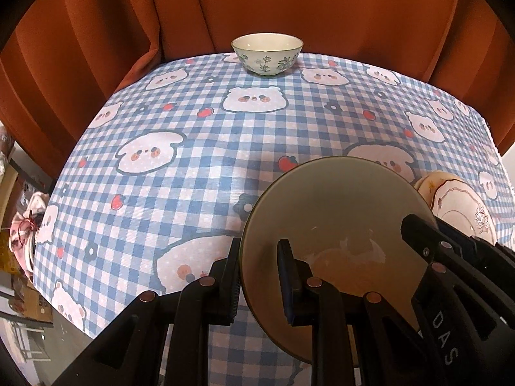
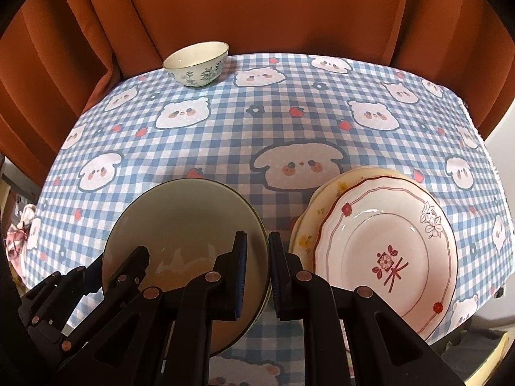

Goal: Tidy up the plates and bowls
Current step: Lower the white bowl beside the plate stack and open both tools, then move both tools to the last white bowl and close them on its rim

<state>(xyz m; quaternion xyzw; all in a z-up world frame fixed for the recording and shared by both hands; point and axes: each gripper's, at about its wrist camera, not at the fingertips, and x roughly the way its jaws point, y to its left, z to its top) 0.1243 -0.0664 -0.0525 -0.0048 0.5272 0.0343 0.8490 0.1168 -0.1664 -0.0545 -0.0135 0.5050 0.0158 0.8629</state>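
Note:
A wide grey-green bowl [image 1: 338, 212] hangs just above the near part of the table, held between both grippers. My left gripper [image 1: 260, 243] is shut on its left rim, one finger inside and one outside. My right gripper [image 2: 257, 236] is shut on the opposite rim of the same bowl [image 2: 180, 218]. A finger of the right gripper [image 1: 418, 234] shows across the bowl in the left wrist view. A small white bowl with a green floral print [image 1: 267, 56] [image 2: 196, 64] stands upright at the table's far edge. Right of the held bowl lies a stack of patterned plates [image 2: 386, 241] [image 1: 460, 206].
The table wears a blue-and-white checked cloth [image 1: 193, 135] with cartoon animal faces. An orange-brown curtain [image 1: 289, 6] hangs close behind the far edge. Bags and boxes [image 1: 22, 231] sit on the floor past the table's left side.

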